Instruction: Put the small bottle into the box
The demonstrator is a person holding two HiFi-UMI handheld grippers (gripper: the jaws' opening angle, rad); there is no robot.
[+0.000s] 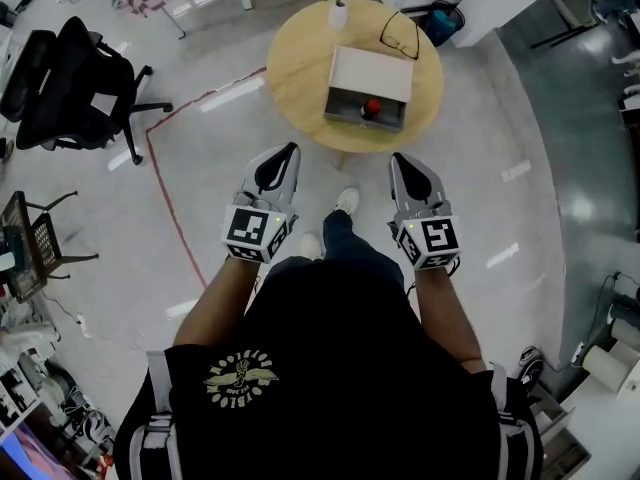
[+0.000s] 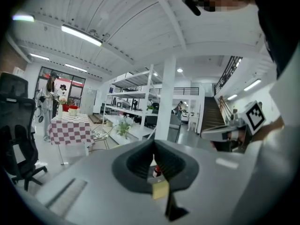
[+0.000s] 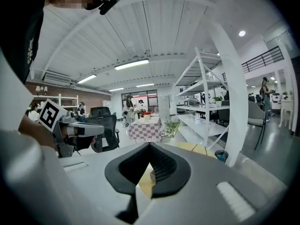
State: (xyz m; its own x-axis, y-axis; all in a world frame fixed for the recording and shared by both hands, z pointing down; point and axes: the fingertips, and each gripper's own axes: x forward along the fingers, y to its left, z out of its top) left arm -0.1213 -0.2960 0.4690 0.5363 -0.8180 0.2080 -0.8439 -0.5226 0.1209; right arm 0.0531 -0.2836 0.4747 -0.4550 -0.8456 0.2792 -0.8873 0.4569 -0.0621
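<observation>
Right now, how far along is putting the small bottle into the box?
Done, apparently: a small red-topped item sits in the open grey part of the box on the round table, though it is too small to confirm as the bottle. In hand: nothing. The left gripper and right gripper are shut, empty, short of the table. Left: probably nothing.
</observation>
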